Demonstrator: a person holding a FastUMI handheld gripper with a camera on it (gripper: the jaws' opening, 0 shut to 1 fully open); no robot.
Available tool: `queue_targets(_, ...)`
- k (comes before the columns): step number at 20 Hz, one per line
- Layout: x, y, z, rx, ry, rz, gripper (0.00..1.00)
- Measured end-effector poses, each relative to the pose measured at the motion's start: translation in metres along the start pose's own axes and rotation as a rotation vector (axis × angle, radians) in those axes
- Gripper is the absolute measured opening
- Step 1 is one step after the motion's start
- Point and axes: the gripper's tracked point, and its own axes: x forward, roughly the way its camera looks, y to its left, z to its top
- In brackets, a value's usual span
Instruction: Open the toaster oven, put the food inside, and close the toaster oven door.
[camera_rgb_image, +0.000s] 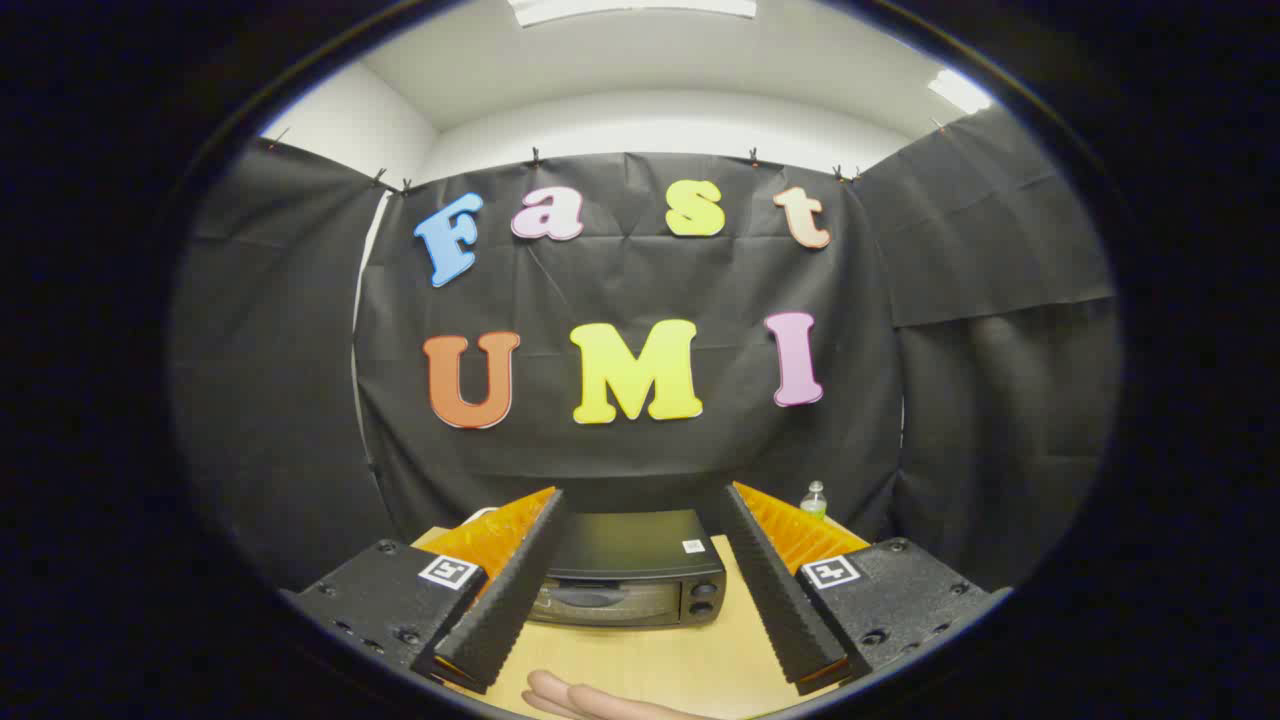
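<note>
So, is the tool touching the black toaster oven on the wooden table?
Apart. In the gripper view the tool hangs open above the black toaster oven, with wooden table visible between its fingers and the oven.

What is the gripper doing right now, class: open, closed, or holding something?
Gripper: open, holding nothing; its fingers are spread either side of the closed toaster oven beyond them.

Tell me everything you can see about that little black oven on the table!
The toaster oven is a dark, boxy thing with a smooth flat top carrying a small white square sticker. Its front has a glass door with a long handle, shut, and two round knobs stacked at one side. It stands upright on the wooden table, near the black cloth wall, beyond the open gripper, seen between its spread fingers. Nothing touches it but the table.
</note>
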Motion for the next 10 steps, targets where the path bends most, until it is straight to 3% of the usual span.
queue_targets(10, -0.001, -0.0041, -0.0045, -0.048, 0.022, -0.036, 1.0)
